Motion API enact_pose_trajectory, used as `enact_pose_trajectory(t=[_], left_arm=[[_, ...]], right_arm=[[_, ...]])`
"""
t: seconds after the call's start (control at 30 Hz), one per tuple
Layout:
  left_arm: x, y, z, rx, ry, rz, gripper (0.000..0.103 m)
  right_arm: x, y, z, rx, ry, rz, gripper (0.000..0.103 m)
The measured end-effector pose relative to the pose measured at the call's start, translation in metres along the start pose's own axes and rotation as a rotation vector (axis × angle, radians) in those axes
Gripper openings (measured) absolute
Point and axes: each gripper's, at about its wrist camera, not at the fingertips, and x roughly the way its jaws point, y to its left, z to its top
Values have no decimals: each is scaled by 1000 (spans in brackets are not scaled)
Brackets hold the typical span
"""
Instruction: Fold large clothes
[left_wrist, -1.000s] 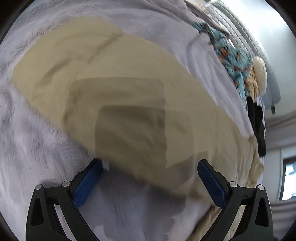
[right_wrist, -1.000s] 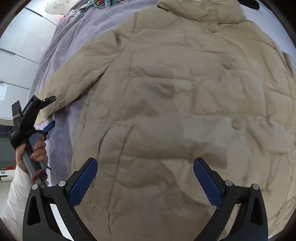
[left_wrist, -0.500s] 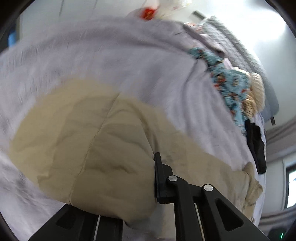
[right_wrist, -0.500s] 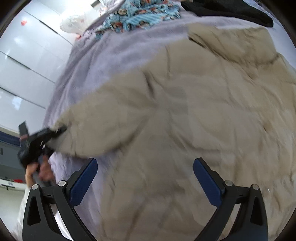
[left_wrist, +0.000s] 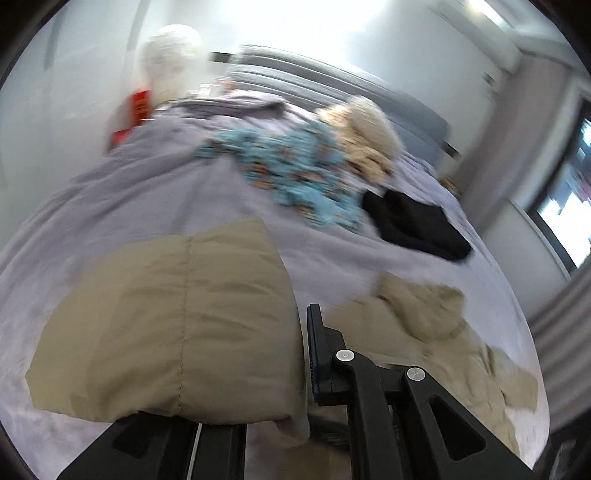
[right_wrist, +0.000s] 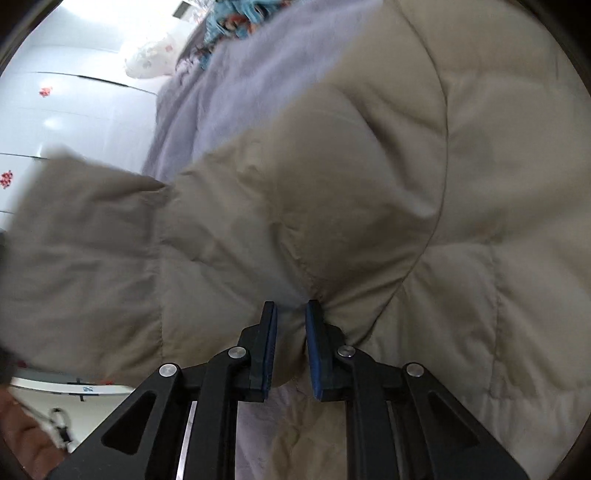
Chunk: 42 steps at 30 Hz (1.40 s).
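- A large beige padded jacket lies spread on a bed covered by a lilac blanket; its collar end rests crumpled toward the head of the bed.
- The fold looks barely begun: one sleeve is raised off the blanket, while the body lies open and flat. The sleeves and the body are probably all left to fold.
- The left gripper is clamped on that sleeve's end; the cloth drapes over one finger and hides it.
- The right gripper is closing its blue-padded jaws, and a pinch of padded fabric near the sleeve's seam with the body bulges between them.
- Well apart, farther up the bed, lie a blue patterned garment, a black one and something fluffy and cream, too blurred to name.
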Motion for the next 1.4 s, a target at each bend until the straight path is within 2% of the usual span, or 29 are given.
enact_pose_trajectory(t=[0.1,0.2,0.3,0.37,0.47,0.53,0.6,0.67,0.8,0.87,0.93,1.0,1.03,1.1,1.13,1.23,1.33,1.4], left_arm=[[22,-52,-2,77,23,-30,12],[47,-101,-10,122,62,-75,12],[81,-155,-31,214,109,-107,12],[107,-190,-55,317,132,-71,13],[153,-224,-101,437,222,0,13],[173,-229,-126,452,279,19,28],[183,-230,-142,438,318,20,67],[182,-230,-147,433,319,15,78],[165,-231,-144,469,313,16,78],[147,-226,-137,455,297,-7,78],[128,-218,-133,429,293,-43,78],[104,-205,-127,403,287,-73,78],[89,-194,-123,378,262,-66,78],[74,-167,-115,312,215,4,78],[71,-148,-110,265,202,64,78],[79,-99,-108,145,223,215,78],[82,-61,-119,8,272,270,78],[76,-56,-128,-5,285,279,78]], right_arm=[[-16,-9,-1,20,38,75,17],[-54,-30,-7,35,30,82,17],[-117,-71,-16,67,-47,-28,17],[-163,-107,-24,104,-99,-132,18],[-212,-148,-36,146,-137,-232,17],[-232,-166,-42,162,-145,-280,17],[-250,-182,-44,175,-150,-293,17],[-253,-190,-44,180,-151,-298,17],[-246,-184,-31,155,-153,-298,18],[-241,-178,-23,140,-161,-303,26],[-243,-172,-20,125,-174,-305,60],[-245,-159,-18,83,-198,-315,72],[-249,-155,-23,58,-205,-323,72],[-252,-138,-27,-28,-209,-354,75],[-249,-123,-26,-91,-213,-377,83],[-234,-84,-31,-280,-213,-450,85],[-196,-46,-31,-484,-179,-606,85],[-168,-31,-34,-607,-142,-694,85]])
